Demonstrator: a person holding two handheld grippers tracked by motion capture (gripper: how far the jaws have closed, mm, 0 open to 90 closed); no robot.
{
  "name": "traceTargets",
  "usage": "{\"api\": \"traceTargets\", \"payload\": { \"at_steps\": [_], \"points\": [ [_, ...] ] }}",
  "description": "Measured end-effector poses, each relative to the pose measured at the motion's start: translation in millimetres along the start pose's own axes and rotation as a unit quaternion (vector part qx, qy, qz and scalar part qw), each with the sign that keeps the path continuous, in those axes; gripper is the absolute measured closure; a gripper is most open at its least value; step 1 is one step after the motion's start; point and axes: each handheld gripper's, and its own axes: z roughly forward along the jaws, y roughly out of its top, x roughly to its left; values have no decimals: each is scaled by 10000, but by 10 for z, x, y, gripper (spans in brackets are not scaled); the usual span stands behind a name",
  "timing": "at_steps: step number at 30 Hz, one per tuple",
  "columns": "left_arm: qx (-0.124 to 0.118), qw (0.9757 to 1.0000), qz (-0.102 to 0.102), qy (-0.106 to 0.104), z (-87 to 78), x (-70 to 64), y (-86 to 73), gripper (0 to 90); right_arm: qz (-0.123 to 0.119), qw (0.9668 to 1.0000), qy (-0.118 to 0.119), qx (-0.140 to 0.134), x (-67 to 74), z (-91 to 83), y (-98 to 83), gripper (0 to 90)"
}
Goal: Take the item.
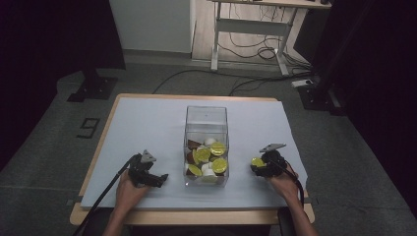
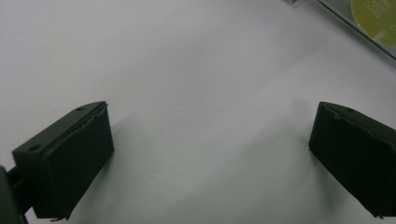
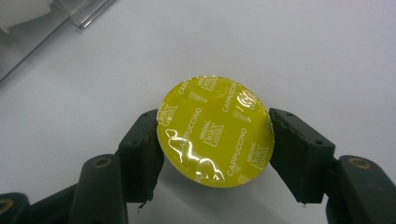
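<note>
The right gripper (image 3: 215, 140) clamped a light, rigid, slippery-foiled capsule (image 3: 215, 132) by its rim, right of the box (image 1: 206, 118); the left gripper (image 2: 210, 158) stood wide, empty

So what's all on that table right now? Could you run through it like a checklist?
Surface: white sheet over a wooden table.
Job's things: clear box of yellow-lidded, brown and white capsules; one yellow-lidded capsule outside it.
Clutter: nothing seen.
Grippers: right gripper shut on the capsule, right of the box; left gripper open over bare sheet.
Cables: one trails from each gripper; more on the floor.
Surroundings: desk frame, grey floor.
</note>
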Motion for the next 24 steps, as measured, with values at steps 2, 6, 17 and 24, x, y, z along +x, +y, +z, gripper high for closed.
{"api": "traceTargets", "payload": {
  "at_steps": [2,6,17,24],
  "points": [
    [-1,10000,-2,1,0,0,0,0,2,10000,15,-4,-6,-4,-1,375],
    [0,10000,-1,-1,0,0,0,0,-20,10000,75,-9,-7,-8,1,282],
    [-1,10000,-2,3,1,0,0,0,-200,9991,-259,-270,56,-206,31,112],
    [-1,10000,0,2,1,0,0,0,-309,9977,-491,-338,91,-396,30,67]
  ]
}}
